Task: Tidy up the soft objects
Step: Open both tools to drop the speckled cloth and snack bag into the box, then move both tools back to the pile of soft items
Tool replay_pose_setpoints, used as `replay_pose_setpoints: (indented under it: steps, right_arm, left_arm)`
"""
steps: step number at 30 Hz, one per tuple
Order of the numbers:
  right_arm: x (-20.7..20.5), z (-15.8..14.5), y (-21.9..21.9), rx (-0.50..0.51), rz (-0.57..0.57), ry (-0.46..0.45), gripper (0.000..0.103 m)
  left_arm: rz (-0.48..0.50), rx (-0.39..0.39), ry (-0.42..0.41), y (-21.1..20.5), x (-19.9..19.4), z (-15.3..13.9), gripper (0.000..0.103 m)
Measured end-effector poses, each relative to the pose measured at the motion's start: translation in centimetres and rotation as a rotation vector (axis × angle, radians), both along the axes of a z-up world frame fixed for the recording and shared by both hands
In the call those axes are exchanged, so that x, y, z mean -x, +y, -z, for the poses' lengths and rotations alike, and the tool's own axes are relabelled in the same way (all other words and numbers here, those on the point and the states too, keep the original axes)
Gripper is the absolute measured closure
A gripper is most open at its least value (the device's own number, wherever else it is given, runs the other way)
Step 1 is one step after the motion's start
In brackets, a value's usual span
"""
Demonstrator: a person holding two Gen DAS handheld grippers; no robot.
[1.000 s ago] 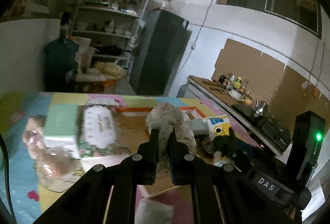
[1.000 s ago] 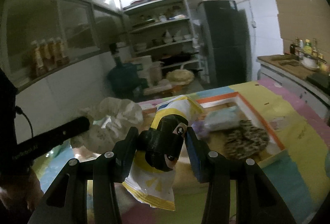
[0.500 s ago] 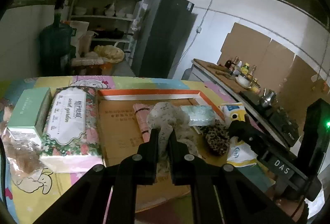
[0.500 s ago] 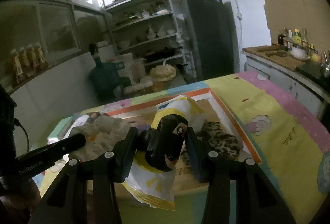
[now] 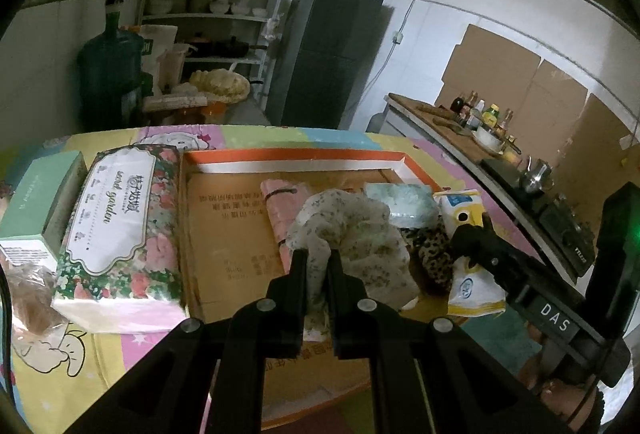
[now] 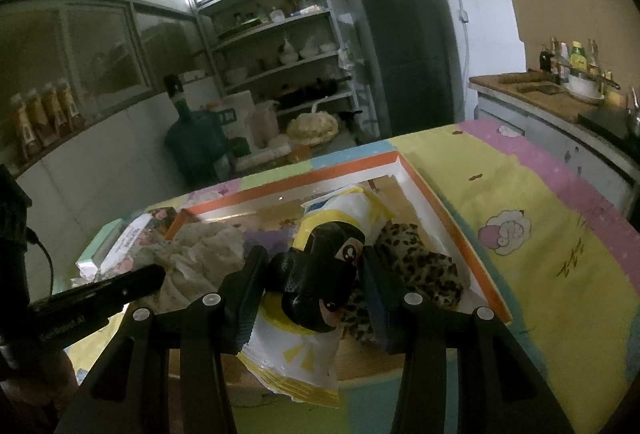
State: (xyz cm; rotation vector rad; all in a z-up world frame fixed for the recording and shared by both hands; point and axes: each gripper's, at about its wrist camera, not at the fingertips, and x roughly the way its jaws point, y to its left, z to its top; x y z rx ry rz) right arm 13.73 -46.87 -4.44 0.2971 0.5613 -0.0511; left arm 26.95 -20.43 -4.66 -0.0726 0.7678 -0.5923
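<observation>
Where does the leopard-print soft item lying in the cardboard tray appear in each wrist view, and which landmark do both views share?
Left wrist view: the leopard-print item is right of centre, between the floral cloth and the yellow-and-white packet.
Right wrist view: it is centre-right, behind the right tongs, near the tray's right wall.
Shared landmark: the tray's orange rim, with the dark fridge behind it.

A crumpled pale floral cloth (image 5: 352,234) hangs pinched over the cardboard tray (image 5: 292,156). A black plush (image 6: 320,278) with a white-and-yellow bag (image 6: 296,358) is held above a leopard-print piece (image 6: 416,266) lying in the tray's right corner.
</observation>
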Motion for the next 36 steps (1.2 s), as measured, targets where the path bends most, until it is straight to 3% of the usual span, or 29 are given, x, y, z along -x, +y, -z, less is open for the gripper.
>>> replay_pose_setpoints:
  steps: [9,17,20,24,28,31,36]
  right_arm:
    - [-0.7,0.6,-0.1,-0.003,-0.004,0.018,0.055]
    - [-1.5,1.5,-0.4,-0.028,-0.010,0.064,0.053]
    - [-1.9,1.6,-0.6,-0.041,-0.011,0.078,0.052]
    - [-1.9,1.4,-0.5,-0.039,-0.014,0.073,0.037]
    - [-1.2,0.3,0.0,-0.023,-0.006,0.035,0.030]
    - [-0.3,-1.0,0.7,-0.023,0.002,-0.017,0.029]
    - [1.1,-3.0,3.2,-0.022,-0.028,-0.085,0.029]
  left_arm:
    - [0.011,-0.023,0.020,-0.9,-0.3,0.6,0.093]
    - [0.026,-0.037,0.118,-1.5,-1.4,2.4,0.091]
    - [0.034,-0.021,0.115,-1.0,-1.3,2.1,0.076]
    - [0.036,0.063,0.076,0.7,-0.3,0.5,0.056]
    - [0.029,0.141,-0.010,3.2,1.4,-1.9,0.029]
    - [0.009,0.168,-0.080,4.7,2.3,-3.6,0.024]
    - [-0.037,0.154,-0.188,7.2,3.9,-5.7,0.023]
